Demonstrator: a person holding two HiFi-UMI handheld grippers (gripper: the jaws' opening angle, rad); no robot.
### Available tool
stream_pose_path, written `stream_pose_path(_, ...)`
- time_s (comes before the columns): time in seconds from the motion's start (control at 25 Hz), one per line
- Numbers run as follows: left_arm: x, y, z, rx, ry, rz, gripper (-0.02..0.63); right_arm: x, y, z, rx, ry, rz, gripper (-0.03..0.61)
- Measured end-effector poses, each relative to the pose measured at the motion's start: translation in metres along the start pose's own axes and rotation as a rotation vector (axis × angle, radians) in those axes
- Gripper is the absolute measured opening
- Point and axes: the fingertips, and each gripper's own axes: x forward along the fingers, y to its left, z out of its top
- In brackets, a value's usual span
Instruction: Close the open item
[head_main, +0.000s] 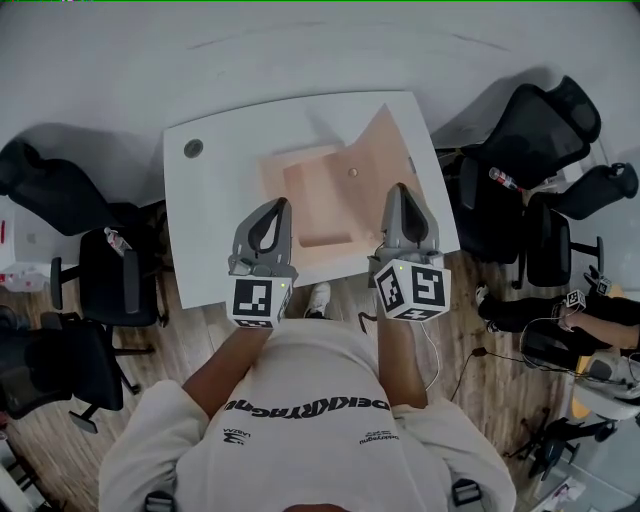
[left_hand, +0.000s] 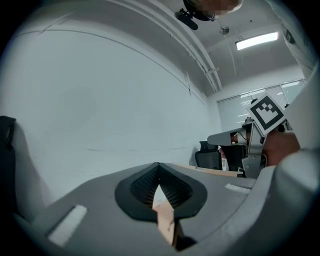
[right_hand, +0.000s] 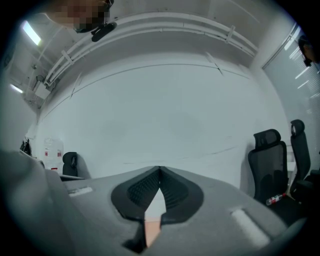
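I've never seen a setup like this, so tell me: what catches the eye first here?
A flat pink box lies on the white table, its lid open to the right. Above it a person holds the left tongs and right tongs, both shut. Black office chairs stand around the table.

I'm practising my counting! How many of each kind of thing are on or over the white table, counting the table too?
Grippers: 2 (left hand-held gripper, right hand-held gripper)
pink box, open: 1
white table: 1
Total: 4
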Motion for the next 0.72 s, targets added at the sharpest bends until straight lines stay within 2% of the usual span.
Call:
stream_pose_path(0.28,0.024,-0.005,-0.004,0.011,0.016,0.008,-0.006,0.018,-0.03,-0.003,0.002,0.045,-0.003,0.0)
stream_pose_path(0.72,0.045,-0.01,-0.017,0.029,0.051,0.014,-0.006,0.038,-0.082,-0.022,0.009,0.174,-0.019,0.0)
